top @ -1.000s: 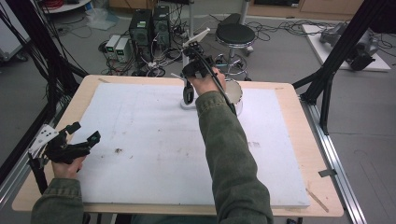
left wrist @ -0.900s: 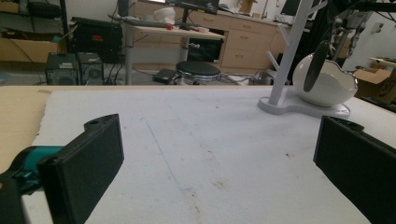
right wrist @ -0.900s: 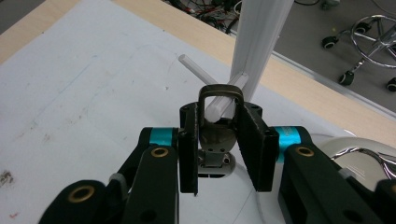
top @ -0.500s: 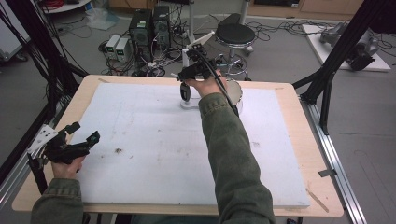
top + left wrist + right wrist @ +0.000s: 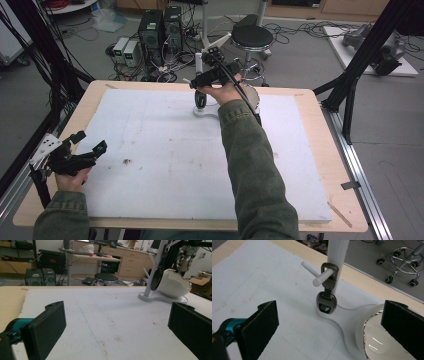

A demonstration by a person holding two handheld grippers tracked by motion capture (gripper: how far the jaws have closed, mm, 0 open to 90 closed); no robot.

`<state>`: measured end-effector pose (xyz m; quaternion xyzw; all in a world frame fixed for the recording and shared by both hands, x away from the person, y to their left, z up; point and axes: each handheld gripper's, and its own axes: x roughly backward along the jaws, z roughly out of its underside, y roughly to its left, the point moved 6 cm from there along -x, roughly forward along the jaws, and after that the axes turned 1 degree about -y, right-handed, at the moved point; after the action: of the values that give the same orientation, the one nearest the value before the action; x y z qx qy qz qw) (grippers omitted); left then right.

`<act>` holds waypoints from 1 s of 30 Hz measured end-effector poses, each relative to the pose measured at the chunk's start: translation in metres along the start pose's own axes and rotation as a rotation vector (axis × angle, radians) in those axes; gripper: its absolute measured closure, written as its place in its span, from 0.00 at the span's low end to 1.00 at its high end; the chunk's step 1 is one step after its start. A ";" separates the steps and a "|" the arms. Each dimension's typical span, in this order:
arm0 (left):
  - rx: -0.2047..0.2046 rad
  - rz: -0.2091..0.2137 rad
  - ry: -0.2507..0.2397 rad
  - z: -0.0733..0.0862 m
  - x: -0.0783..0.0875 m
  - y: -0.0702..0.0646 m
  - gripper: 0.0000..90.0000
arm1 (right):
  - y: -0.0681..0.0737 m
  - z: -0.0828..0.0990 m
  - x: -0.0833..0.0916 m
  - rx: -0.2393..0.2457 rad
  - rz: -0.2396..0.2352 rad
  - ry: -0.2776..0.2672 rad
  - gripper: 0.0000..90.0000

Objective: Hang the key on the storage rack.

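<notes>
A small dark metal piece (image 5: 326, 302) hangs by its loop from a peg of the white stand (image 5: 337, 255). It also shows as a dark oval (image 5: 157, 277) on the stand (image 5: 205, 111). My right gripper (image 5: 329, 330) stands open just in front of it; its jaws have just been opening, and nothing is between them. From above, the right gripper (image 5: 202, 82) hovers over the stand's base. My left gripper (image 5: 90, 145) rests open and empty at the table's left front edge, its jaws (image 5: 117, 327) wide apart.
A white egg-shaped bowl (image 5: 372, 340) sits right beside the stand, also seen as the bowl (image 5: 252, 95) and the bowl (image 5: 175, 285). A white foam board (image 5: 165, 165) covers the wooden table (image 5: 320, 145). A stool (image 5: 252, 35) and computers stand beyond.
The right gripper's jaws have opened and let go of the dark metal piece, which stays hanging on the peg. The right hand has drawn back slightly. The left hand has not moved.
</notes>
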<state>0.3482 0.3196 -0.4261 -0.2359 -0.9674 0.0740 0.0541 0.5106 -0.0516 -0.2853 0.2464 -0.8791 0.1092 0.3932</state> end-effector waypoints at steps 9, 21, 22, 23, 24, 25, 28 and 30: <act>-0.003 0.004 0.003 0.000 0.000 -0.002 0.02 | -0.009 0.011 0.023 -0.034 -0.103 -0.060 0.01; -0.004 0.004 0.004 0.001 -0.002 -0.003 0.02 | -0.038 0.054 0.047 -0.094 -0.095 -0.125 0.01; -0.004 0.004 0.006 0.001 -0.002 -0.003 0.02 | -0.039 0.057 0.051 -0.100 -0.095 -0.132 0.01; -0.003 0.004 0.006 0.001 -0.002 -0.003 0.02 | -0.041 0.061 0.053 -0.098 -0.092 -0.138 0.01; -0.003 0.004 0.006 0.001 -0.002 -0.003 0.02 | -0.043 0.064 0.056 -0.100 -0.089 -0.143 0.01; -0.008 0.005 0.008 0.001 -0.002 -0.003 0.02 | -0.044 0.067 0.058 -0.109 -0.092 -0.152 0.01; -0.008 0.005 0.008 0.001 -0.003 -0.003 0.02 | -0.049 0.077 0.063 -0.110 -0.080 -0.162 0.01; -0.008 0.004 0.007 0.001 -0.003 -0.002 0.02 | -0.053 0.083 0.066 -0.110 -0.069 -0.170 0.01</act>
<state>0.3497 0.3158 -0.4271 -0.2382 -0.9671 0.0694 0.0563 0.4473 -0.1520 -0.2918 0.2630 -0.9049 0.0259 0.3338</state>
